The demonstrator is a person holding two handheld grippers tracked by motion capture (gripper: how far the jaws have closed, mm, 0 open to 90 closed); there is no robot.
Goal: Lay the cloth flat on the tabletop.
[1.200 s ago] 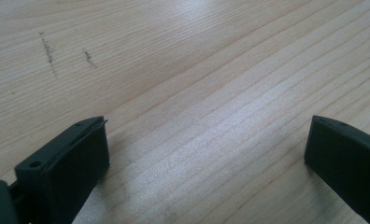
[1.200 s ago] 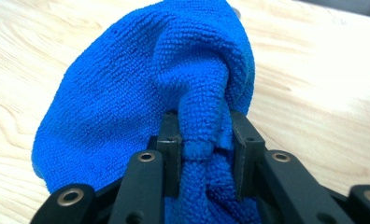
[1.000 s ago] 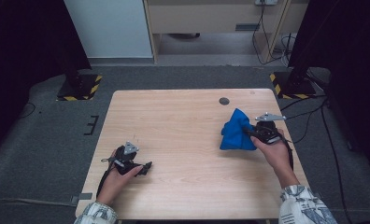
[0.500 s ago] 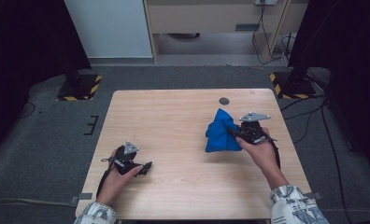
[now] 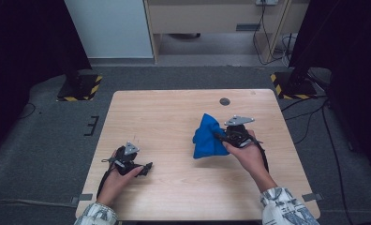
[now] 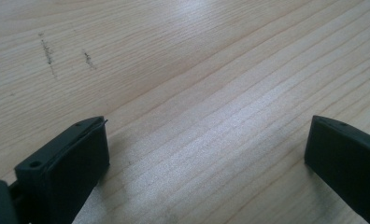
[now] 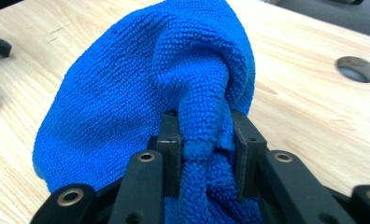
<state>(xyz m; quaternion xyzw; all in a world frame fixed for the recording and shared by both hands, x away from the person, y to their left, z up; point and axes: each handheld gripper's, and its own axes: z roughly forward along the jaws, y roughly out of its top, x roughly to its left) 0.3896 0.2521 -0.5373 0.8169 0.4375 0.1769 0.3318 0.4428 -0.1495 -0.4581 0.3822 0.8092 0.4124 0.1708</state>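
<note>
The right gripper (image 7: 205, 140) pinched a fold of blue cloth (image 5: 209, 138), bunched right of centre on the pale wooden bench (image 5: 174, 117). The left gripper (image 6: 206, 154) rested with jaws spread over bare grain. Grey carpet (image 5: 48, 131) surrounded the bench.

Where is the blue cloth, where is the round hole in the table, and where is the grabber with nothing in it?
blue cloth (image 7: 127, 93): right gripper view, on its wide bulging side.
round hole (image 5: 225, 101): high view, on its dark middle.
left gripper (image 6: 206, 149): left gripper view, midway between its wide-apart jaws.
</note>
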